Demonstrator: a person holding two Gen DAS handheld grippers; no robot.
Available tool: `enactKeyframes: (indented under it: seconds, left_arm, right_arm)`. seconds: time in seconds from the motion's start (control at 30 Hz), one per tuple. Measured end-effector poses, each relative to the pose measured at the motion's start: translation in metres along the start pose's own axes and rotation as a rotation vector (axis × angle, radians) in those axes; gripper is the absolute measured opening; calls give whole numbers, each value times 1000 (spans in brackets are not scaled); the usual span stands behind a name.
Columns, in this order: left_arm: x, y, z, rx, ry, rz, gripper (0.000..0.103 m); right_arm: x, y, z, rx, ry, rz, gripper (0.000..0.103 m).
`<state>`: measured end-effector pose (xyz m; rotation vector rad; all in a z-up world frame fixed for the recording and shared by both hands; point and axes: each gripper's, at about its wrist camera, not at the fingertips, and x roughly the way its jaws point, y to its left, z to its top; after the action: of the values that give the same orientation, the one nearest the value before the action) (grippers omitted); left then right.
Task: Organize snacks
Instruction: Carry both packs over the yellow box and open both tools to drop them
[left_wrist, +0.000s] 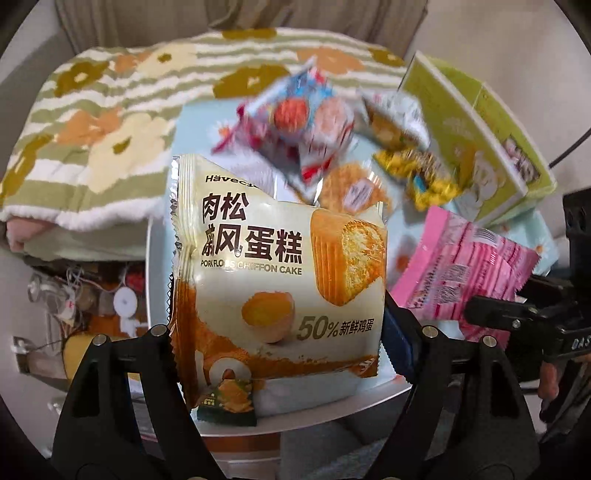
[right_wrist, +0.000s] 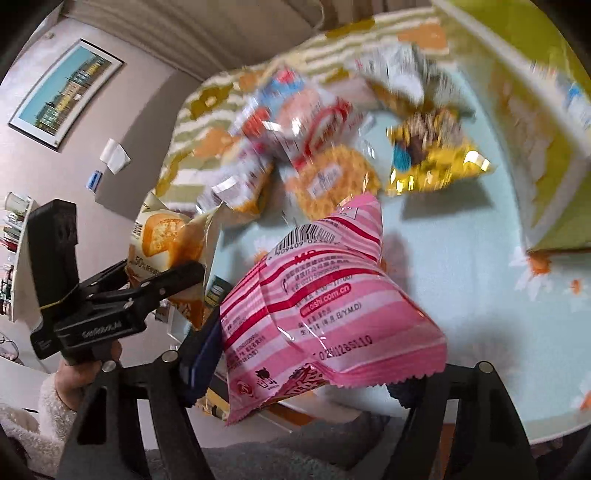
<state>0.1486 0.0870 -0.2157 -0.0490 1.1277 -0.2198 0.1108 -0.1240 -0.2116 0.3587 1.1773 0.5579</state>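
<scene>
Cream and orange wrapper of the chiffon cake pack (left_wrist: 280, 273) stood upright between the black fingers of the left claw (left_wrist: 279, 354), pinched at its lower side edges and lifted clear of the worktop (left_wrist: 369, 402). Just under its bottom edge lay a small dark green sachet (left_wrist: 227, 400), touching or nearly touching the pack. Off to the right hung the pink snack bag (left_wrist: 461, 269), pinched by the right claw (right_wrist: 295, 365), barcode side facing the right wrist camera, top corner tilted away, also raised above the pale blue flowered cloth (right_wrist: 461, 295). Seen from the right wrist, held beside it by a hand (right_wrist: 79, 376) in a fluffy white sleeve (right_wrist: 33, 417).

Farther back, blurred on the cloth: a round golden cake in clear wrap (left_wrist: 351, 192), a yellow foil pack (left_wrist: 424, 177), and a heap of red, white and blue packets (left_wrist: 299, 125). To the right, near the foil pack, a green carton (left_wrist: 480, 125). Beyond, a green striped floral blanket (left_wrist: 110, 122) behind the worktop. Farthest, on the wall, a framed picture (right_wrist: 64, 96).
</scene>
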Motion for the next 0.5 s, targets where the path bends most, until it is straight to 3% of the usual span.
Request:
enactKeyframes:
  seconds: [0.2,0.5]
  left_arm:
    - [-33,-18,34,32,-91,-48,78]
    - [-58,-89,96,105,-181,-88,78]
  right_arm:
    - [-60,1,15,16,-123,-23,71]
    - [-142,-35,60,-22,-271,-92,71]
